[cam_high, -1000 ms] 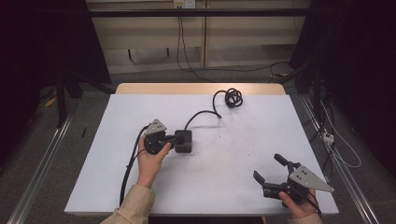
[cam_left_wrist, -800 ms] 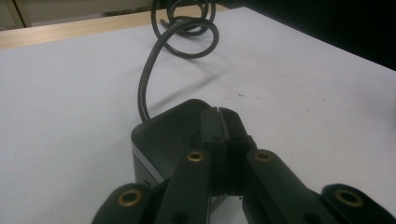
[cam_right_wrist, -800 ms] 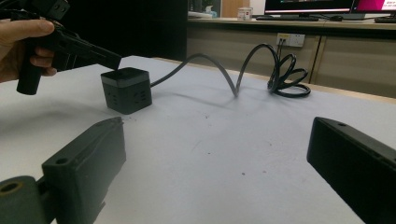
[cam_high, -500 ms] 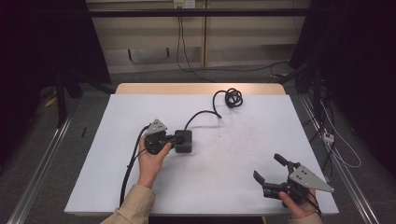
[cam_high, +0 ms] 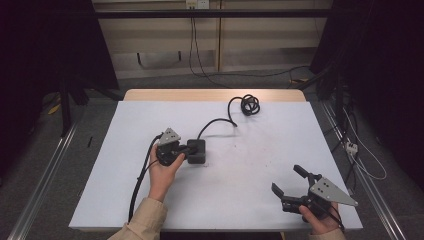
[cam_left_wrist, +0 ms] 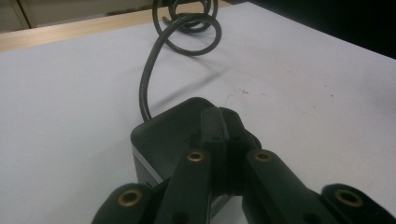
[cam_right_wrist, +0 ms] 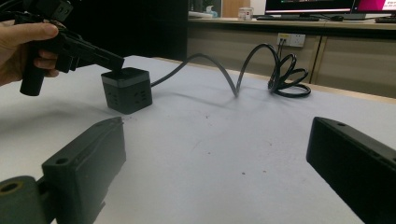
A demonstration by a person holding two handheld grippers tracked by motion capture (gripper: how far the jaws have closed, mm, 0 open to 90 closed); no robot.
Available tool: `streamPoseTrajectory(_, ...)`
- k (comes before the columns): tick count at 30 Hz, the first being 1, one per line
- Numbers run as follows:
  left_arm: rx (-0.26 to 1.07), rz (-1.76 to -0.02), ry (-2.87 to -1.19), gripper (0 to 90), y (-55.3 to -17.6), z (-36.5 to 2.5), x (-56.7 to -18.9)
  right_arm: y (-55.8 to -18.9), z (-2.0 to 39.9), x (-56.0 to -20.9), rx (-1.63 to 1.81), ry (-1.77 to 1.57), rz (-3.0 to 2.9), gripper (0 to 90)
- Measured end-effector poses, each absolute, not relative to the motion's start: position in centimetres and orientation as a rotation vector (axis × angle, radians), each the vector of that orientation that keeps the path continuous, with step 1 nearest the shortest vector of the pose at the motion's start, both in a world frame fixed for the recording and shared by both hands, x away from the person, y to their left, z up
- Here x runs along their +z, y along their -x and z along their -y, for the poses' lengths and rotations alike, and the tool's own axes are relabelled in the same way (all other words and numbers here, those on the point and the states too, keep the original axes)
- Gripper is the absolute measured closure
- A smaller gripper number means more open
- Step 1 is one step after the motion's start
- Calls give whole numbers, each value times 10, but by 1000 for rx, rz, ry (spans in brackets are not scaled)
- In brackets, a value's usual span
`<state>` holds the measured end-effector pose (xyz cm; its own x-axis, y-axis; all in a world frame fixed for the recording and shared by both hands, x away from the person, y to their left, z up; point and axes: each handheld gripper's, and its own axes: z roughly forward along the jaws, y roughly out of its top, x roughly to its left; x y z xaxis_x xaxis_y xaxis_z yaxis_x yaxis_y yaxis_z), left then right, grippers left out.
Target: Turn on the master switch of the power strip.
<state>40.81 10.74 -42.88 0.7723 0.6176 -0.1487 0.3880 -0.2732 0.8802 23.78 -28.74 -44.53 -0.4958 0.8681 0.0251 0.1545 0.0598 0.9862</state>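
Nothing has shifted since the earlier frames. Nearest the person, the right hand-held gripper (cam_high: 292,186) waits with jaws apart, well right of the black socket cube (cam_high: 196,151). The left hand-held gripper (cam_high: 181,149) rests on the cube's top, jaws together, seemingly pinning it. Beyond, its cord (cam_high: 248,105) coils on the table (cam_high: 100,175). Next likely calls for steadying or sliding the cube.

Matt black plastic socket cube (cam_right_wrist: 126,89), glossy rubbery cable (cam_right_wrist: 252,65), matt white table (cam_high: 250,200), pale wood edge (cam_high: 210,94)
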Motion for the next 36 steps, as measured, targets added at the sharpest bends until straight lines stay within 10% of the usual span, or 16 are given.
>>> streamPoseTrajectory(36,278,-765,-1891,900,-407,-107,-432,-237,288,-445,1481,-1019,-1726,44)
